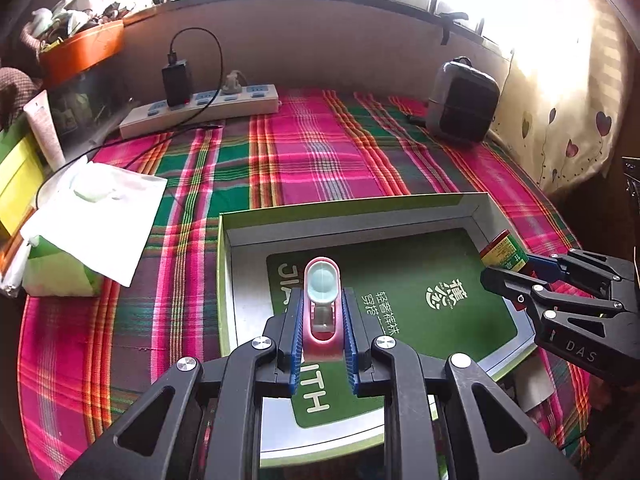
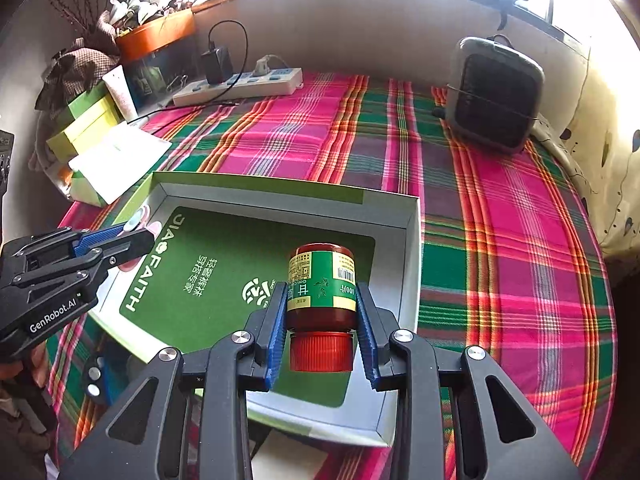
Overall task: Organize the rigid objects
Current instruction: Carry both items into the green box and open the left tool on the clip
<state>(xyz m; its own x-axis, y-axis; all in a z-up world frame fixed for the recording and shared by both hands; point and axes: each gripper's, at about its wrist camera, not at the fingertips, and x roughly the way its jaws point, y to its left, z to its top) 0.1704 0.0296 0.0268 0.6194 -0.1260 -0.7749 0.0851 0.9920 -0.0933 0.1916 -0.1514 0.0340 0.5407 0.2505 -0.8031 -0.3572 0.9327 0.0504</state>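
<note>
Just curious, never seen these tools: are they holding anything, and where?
Left hand-held gripper clamps a small pink device at its lower sides; right hand-held gripper grips a red bottle around its body.

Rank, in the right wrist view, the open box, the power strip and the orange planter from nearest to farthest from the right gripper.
1. Open box: right under the right gripper.
2. Power strip: far edge of the table, left of centre.
3. Orange planter: raised in the far left corner, beyond the strip.

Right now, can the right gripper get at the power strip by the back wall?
Probably not. The right gripper is shut on the red bottle over the open box, and the power strip lies far across the plaid cloth, though nothing blocks the path.
</note>
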